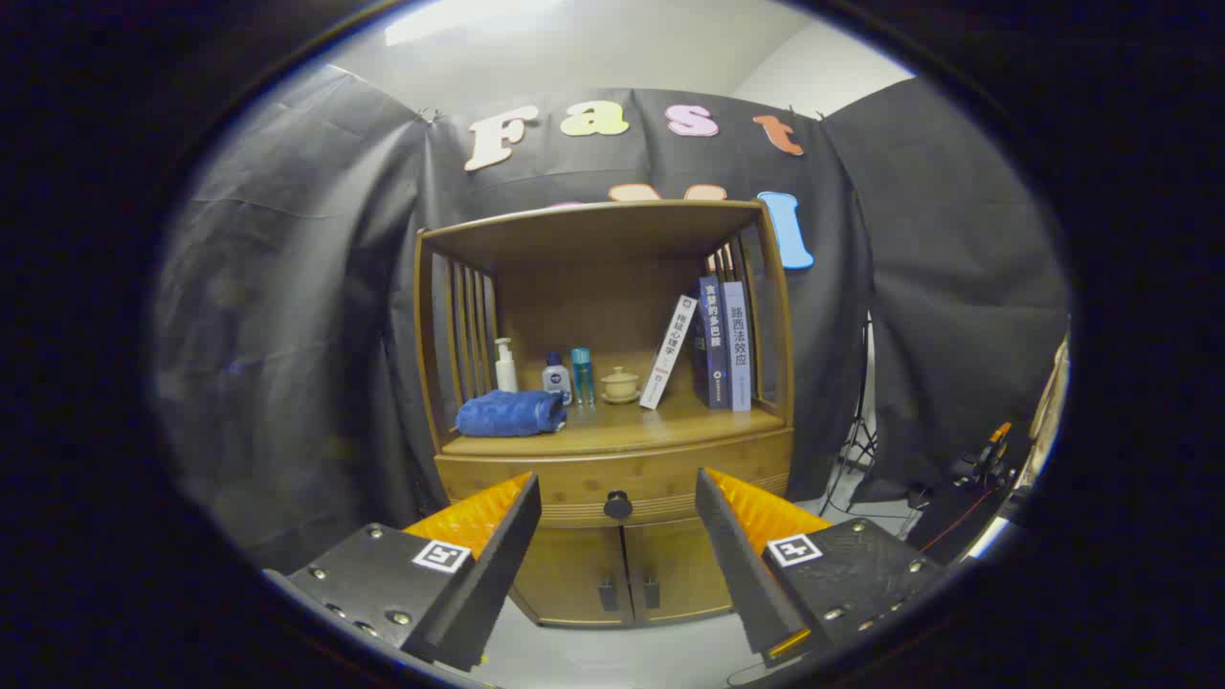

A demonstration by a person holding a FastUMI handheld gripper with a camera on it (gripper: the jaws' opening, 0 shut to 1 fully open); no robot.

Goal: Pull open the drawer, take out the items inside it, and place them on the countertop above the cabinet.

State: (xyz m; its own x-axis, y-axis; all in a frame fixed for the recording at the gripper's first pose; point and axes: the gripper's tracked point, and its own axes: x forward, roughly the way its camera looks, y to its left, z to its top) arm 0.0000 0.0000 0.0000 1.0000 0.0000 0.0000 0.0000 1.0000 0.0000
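A wooden cabinet (pixel 612 565) stands against the black cloth wall. Its drawer (pixel 574 483) is closed, with a dark round knob (pixel 618 504) at the middle of its front. Above the drawer is the countertop (pixel 612 435), roofed by an open shelf frame. My gripper (pixel 618 493) is open, some way short of the cabinet; the knob shows between its two fingertips, farther off. Nothing is held. What lies inside the drawer is hidden.
On the countertop lie a folded blue towel (pixel 510 413), a white pump bottle (pixel 505 367), two small bottles (pixel 558 377), a lidded cup (pixel 620 385) and several books (pixel 723 344). Two lower doors (pixel 627 574) sit under the drawer. A tripod stand (pixel 861 440) and gear stand right.
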